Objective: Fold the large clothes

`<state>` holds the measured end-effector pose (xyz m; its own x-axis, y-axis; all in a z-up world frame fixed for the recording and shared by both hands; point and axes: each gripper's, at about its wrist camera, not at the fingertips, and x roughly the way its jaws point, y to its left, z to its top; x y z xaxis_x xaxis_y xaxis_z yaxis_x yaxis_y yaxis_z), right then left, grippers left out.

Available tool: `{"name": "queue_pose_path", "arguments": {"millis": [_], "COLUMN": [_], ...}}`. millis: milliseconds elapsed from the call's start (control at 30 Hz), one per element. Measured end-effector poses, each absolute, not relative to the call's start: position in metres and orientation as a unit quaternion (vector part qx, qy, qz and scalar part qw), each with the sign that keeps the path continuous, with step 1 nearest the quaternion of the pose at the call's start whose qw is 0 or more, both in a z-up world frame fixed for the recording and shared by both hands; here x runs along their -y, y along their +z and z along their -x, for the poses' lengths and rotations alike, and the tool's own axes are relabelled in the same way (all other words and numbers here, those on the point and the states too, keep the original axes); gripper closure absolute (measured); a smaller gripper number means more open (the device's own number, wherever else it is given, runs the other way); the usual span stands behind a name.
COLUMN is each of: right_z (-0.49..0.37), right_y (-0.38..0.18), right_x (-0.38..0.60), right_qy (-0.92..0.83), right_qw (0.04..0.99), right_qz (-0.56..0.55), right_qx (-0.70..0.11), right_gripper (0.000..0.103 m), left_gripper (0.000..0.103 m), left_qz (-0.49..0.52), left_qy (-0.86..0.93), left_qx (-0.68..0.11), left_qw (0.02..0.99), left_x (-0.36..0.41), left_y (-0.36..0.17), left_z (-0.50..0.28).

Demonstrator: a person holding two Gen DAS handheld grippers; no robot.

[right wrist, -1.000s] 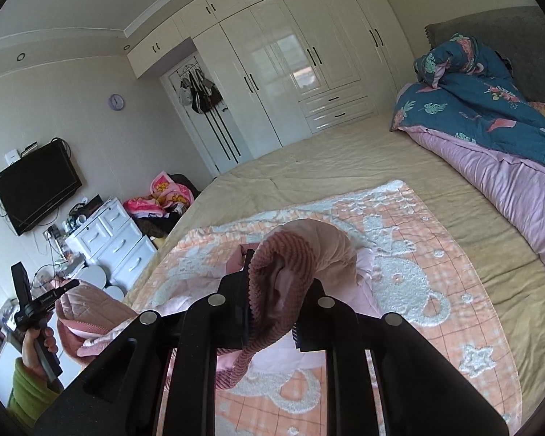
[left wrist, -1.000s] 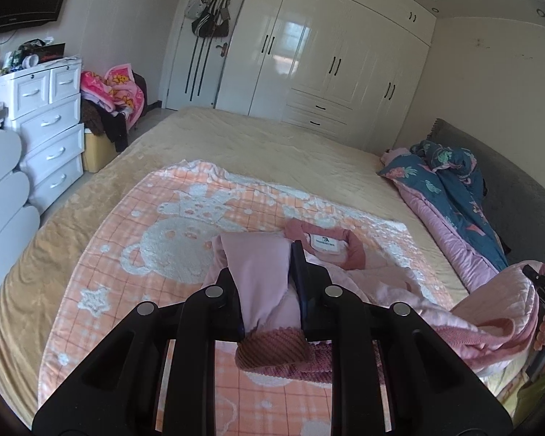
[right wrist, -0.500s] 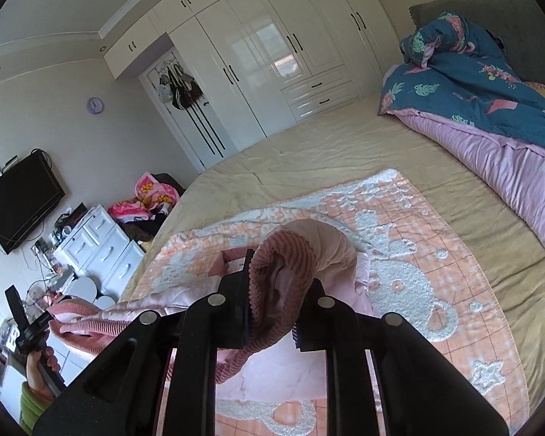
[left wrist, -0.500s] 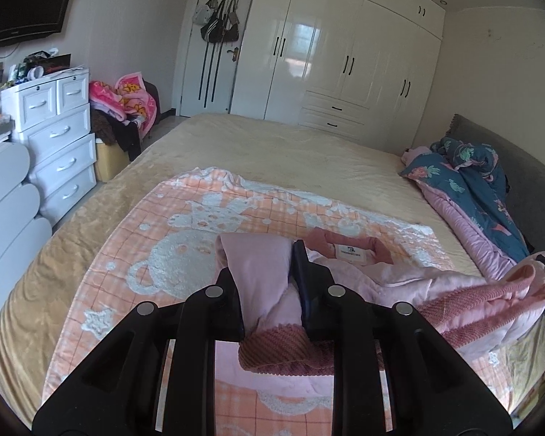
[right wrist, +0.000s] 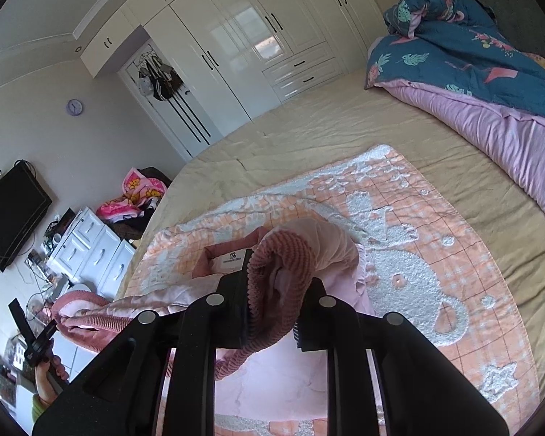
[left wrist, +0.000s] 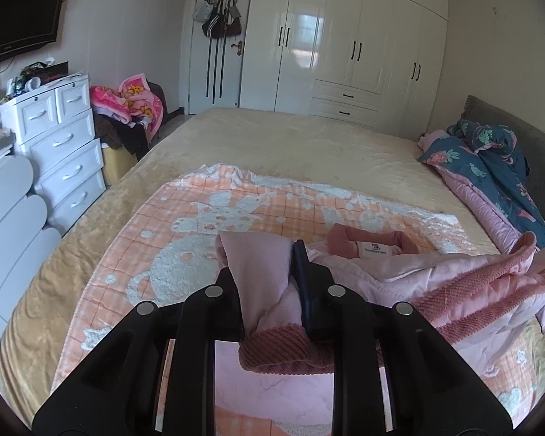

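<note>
A: What's the biggest thing in front of you?

B: The bed [left wrist: 290,138], in a tan cover. A wardrobe [left wrist: 345,36] stands beyond its far end, a white dresser [left wrist: 58,138] to one side, and a rolled quilt [right wrist: 490,72], blue over pink, lies along the headboard side.

A: And on the bed?

B: A peach blanket [left wrist: 185,225] with white bear figures is spread flat on the near part. My pink jacket [left wrist: 381,269] is over that blanket. Its collar [left wrist: 370,241], with a white label inside, rests on the blanket at the far side, and the near, ribbed edge is lifted off it and stretched between my two tongs.

A: How are the tongs set?

B: My left tongs [left wrist: 267,279] are clamped nearly together on one corner of the jacket; pale fabric bunches up between the fingers and the ribbed hem [left wrist: 283,348] sags just below them. My right tongs [right wrist: 276,305] are likewise pinched tight on the other corner, with the ribbed band curled up over the jaws.

A: Can you see one from the other?

B: Yes. From the right wrist, my left hand [right wrist: 49,374] shows at the lower left, gripping its tool, the jacket's edge running to it.
</note>
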<state>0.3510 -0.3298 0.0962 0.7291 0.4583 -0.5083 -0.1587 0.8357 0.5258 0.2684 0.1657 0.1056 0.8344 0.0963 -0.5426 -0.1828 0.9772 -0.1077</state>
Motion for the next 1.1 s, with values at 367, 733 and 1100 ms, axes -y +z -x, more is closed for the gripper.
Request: {"name": "queue_pose_path", "arguments": {"millis": [367, 733, 1100], "right_z": [-0.374, -0.375, -0.347], "right_y": [0.086, 0.084, -0.009], "right_x": [0.328, 0.327, 0.294], "right_qy": [0.183, 0.203, 0.127], "right_qw": [0.889, 0.903, 0.925], "right_qz": [-0.254, -0.256, -0.15], "right_qx": [-0.334, -0.281, -0.325], "right_gripper": [0.074, 0.036, 0.02], "left_gripper": [0.088, 0.087, 0.084], "left_qz": [0.077, 0.071, 0.061], "left_qy": [0.079, 0.078, 0.087], "left_qx": [-0.284, -0.29, -0.304], "left_qw": [0.952, 0.951, 0.947], "left_x": [-0.167, -0.166, -0.162], "left_y": [0.093, 0.079, 0.059], "left_z": [-0.29, -0.311, -0.337]}}
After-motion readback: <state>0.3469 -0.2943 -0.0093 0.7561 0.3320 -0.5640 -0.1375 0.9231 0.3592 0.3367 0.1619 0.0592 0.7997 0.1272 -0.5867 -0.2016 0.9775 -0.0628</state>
